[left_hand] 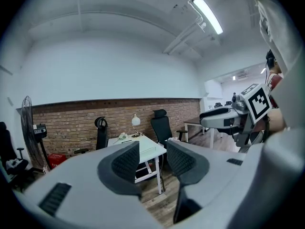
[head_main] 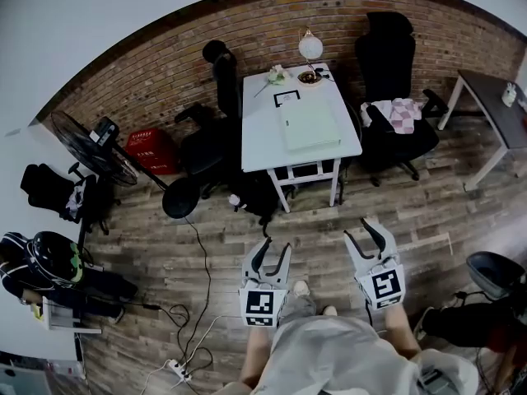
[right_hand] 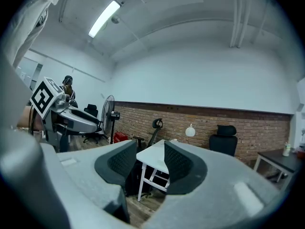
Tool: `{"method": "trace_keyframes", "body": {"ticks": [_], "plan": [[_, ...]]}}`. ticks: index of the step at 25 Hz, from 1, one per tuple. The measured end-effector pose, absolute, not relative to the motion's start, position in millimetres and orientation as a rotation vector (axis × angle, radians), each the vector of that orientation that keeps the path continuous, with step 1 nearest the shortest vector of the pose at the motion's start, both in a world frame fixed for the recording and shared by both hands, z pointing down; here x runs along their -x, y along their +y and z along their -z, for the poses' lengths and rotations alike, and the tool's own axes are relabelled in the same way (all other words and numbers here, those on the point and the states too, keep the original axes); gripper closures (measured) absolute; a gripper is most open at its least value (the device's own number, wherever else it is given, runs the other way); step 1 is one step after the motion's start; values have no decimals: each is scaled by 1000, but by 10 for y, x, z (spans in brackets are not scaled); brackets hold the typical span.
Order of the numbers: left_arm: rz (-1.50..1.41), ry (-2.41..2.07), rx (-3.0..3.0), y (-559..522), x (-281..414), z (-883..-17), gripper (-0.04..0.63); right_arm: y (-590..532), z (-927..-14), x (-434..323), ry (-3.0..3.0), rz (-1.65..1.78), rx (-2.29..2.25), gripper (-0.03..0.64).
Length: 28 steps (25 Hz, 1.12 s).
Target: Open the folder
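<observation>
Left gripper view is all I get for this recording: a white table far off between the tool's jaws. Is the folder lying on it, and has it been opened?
Observer: The head view looks down on the table, and a pale green folder lies flat on it, closed.
Operator: Is anything held on the other side?
Observer: No. The right gripper view shows the right tool with its jaws apart and nothing between them. The table stands far beyond it.
</observation>
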<state>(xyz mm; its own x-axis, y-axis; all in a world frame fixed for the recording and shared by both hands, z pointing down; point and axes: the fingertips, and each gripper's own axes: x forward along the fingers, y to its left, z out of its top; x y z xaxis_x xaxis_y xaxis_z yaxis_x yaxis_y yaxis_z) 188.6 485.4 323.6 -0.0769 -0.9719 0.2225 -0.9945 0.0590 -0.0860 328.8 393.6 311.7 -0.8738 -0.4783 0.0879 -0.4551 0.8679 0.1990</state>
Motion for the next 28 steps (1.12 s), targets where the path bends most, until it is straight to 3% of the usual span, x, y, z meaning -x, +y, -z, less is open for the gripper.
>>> {"method": "trace_keyframes", "body": {"ticks": [28], "plan": [[-306,-2081,-2179,4126,-829,-3475,419,3410,-3336,-2245,-2810,241,-837,434]]}}
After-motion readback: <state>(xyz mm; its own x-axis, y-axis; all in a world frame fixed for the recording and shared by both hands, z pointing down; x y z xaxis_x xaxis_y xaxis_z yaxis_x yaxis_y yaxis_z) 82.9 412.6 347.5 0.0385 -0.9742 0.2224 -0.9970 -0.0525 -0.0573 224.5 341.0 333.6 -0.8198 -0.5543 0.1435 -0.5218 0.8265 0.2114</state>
